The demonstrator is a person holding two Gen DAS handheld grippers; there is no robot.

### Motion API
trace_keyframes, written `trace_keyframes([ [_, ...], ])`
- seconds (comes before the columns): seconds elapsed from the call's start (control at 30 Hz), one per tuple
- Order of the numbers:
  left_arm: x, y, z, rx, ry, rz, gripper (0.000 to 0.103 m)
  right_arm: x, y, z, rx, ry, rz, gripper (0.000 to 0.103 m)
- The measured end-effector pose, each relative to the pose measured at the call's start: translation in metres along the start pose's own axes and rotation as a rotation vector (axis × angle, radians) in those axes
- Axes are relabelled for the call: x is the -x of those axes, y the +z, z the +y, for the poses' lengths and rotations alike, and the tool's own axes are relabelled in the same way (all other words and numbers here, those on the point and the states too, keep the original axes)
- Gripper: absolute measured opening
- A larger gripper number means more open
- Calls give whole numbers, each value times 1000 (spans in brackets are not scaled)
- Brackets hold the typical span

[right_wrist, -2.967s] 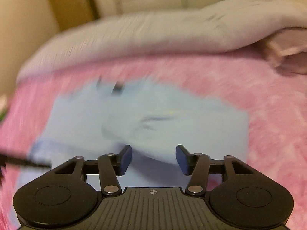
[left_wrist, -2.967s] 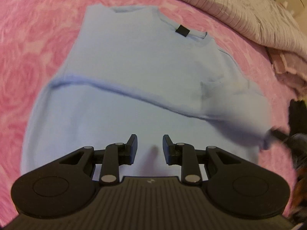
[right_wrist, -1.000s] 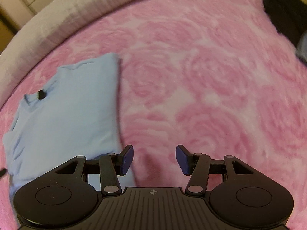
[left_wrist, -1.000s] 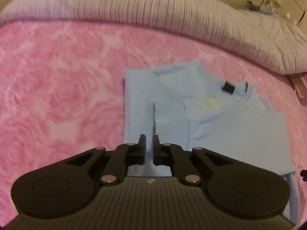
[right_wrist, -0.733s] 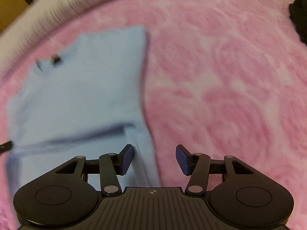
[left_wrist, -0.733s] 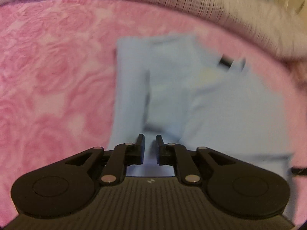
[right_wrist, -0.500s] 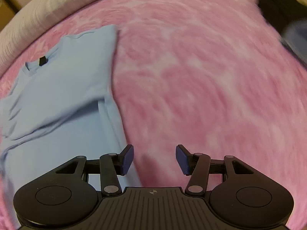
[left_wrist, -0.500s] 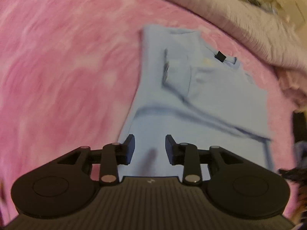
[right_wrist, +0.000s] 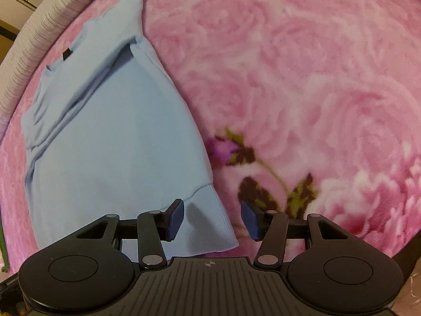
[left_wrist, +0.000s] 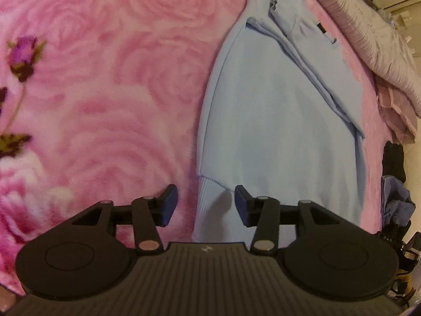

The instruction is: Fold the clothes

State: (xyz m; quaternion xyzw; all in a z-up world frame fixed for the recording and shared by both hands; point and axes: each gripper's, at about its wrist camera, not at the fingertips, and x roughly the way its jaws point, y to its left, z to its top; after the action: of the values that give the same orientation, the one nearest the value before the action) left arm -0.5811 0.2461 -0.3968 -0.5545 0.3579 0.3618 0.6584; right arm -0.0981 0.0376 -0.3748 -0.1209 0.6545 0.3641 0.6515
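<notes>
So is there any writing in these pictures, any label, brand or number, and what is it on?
"DAS": pale letters on a black object at the right edge of the left wrist view; anything further is too small to read.
Black neck label of the light blue sweatshirt: nothing readable.
Left gripper and right gripper: one small emblem each, no words.

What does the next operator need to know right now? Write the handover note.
Left hand-held gripper: open, empty, over the sweater's left hem corner.
Right hand-held gripper: open, empty, over the right hem corner.
Sweater lies flat on the pink blanket, collar at the far end.
Done: both sleeves folded in across the chest.
Left: probably grip both hem corners and fold the bottom up toward the collar.
</notes>
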Motion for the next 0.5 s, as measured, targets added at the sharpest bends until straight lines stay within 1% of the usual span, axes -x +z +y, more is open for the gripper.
trace_keyframes([
  [0.03, 1, -2, -2, -6, -5, -15, 40, -3, 1, 0, 8, 13, -2, 52],
  [0.07, 2, -3, -4, -13, -10, -29, 11, -6, 2, 1, 17, 26, -3, 39],
  [0.1, 3, -5, -7, -19, -14, -44, 4, -8, 4, 2, 36, 39, 3, 26],
  [0.13, 4, -7, -9, -26, -19, -58, 2, -10, 4, 3, 60, 38, 17, 7],
  [0.17, 5, -9, -11, -32, -24, -73, 2, -8, 5, 5, 92, 37, 14, 6],
  [0.23, 21, -20, -16, -55, -31, -125, 2, 1, 7, 7, 155, 49, -9, 6],
  [0.27, 31, -26, -19, -68, -34, -154, 2, 11, 8, 6, 175, 71, -33, 5],
  [0.33, 51, -39, -24, -93, -41, -212, 3, 27, 12, -3, 173, 118, -54, 5],
  [0.4, 51, -53, -24, -90, -21, -217, 3, 32, 6, -14, 178, 150, -42, 5],
  [0.5, 42, -73, -21, -74, 17, -206, 3, 17, -10, -29, 195, 114, -1, 5],
])
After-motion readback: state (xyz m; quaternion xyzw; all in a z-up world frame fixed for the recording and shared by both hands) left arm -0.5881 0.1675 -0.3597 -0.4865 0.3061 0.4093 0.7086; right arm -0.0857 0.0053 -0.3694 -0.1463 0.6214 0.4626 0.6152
